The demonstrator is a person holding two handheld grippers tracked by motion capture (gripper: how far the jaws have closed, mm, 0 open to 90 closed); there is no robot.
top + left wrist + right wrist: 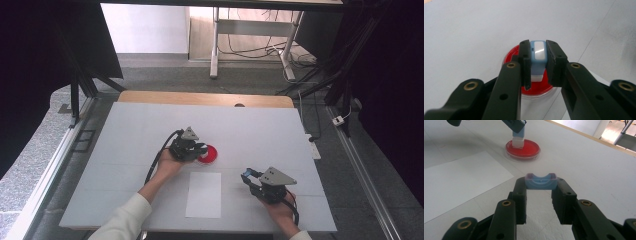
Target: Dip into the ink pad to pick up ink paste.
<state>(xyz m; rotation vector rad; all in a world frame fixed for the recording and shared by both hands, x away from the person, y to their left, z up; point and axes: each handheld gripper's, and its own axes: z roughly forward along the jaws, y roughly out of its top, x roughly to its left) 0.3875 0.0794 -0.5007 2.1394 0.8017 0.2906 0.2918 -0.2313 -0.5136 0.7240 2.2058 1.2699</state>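
A shallow round dish [212, 155] with red contents sits near the middle of the white table. My left gripper [202, 148] is over it, shut on a small blue block with a white lower end [538, 53]. In the right gripper view that white end [518, 143] rests on the red surface of the dish [529, 151]. My right gripper [248, 175] hovers low at the front right, shut on a light blue cap-like piece [541, 182] with a curved notch, held across its fingertips. The left gripper [538, 58] hides part of the dish [536, 88].
A white sheet of paper [203, 194] lies flat at the front centre, between the two hands, and reaches the left of the right gripper view [456, 182]. The table's wooden far edge [205, 98] runs along the back. Frame rails and cables stand beyond the table.
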